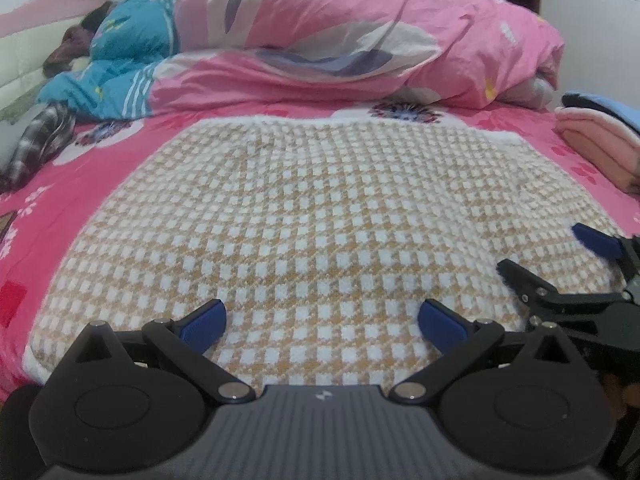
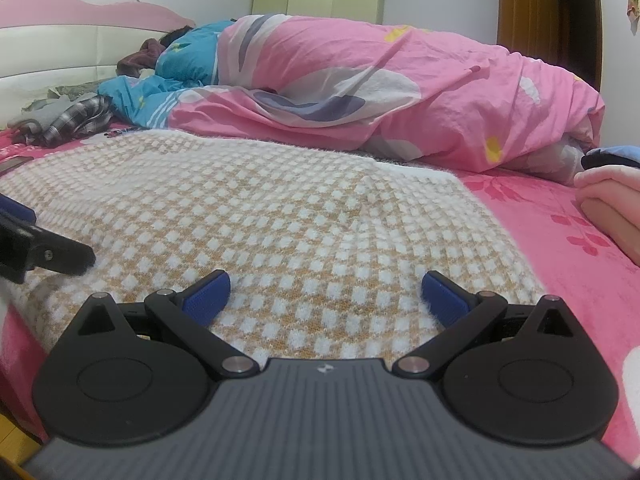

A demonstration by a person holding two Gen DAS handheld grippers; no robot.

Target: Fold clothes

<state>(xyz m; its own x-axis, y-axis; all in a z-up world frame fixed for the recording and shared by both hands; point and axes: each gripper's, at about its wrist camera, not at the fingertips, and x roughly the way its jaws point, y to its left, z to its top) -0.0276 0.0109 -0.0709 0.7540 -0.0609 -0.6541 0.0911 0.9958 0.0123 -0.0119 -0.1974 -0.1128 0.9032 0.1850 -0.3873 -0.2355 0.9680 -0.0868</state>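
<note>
Since the checked sweater (image 1: 320,216) lies flat on the pink bed (image 1: 100,168), it looks soft, thick and floppy. Grab its near edge, maybe at the corners. Left gripper (image 1: 322,322) and right gripper (image 2: 326,298) gape wide, holding nothing.

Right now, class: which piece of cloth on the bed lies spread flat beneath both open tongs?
The tan-and-white checked knit garment. The pink folded clothes and the plaid garment lie off to the sides.
</note>
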